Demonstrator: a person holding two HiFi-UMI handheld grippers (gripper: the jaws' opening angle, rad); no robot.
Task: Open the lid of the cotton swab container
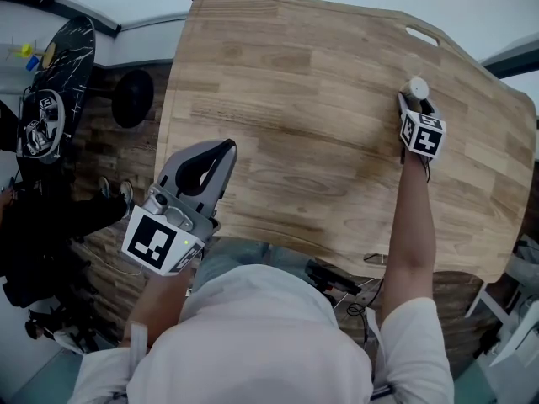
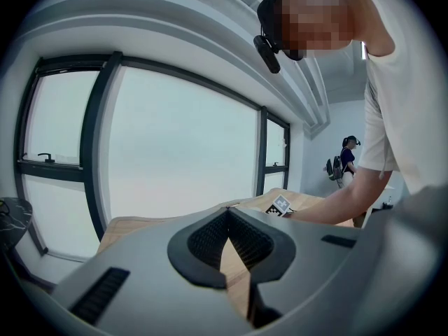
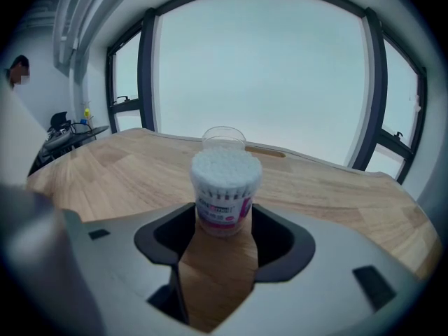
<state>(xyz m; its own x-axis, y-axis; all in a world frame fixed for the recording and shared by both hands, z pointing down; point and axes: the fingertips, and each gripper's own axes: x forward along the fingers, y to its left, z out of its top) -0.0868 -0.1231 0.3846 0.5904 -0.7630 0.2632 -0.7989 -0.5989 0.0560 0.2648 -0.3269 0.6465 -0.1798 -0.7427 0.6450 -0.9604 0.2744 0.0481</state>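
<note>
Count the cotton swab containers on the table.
1. The cotton swab container stands on the wooden table, between the jaws of the right gripper, toward the table's far right. None appears hidden.

Gripper [image 3: 223, 217] clasps cotton swab container [image 3: 225, 179]

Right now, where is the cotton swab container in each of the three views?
Head view: cotton swab container upper right, at the right gripper tip.
Left gripper view: not in it.
Right gripper view: centre, between the jaws.
Shared landmark: the wooden table.
</note>
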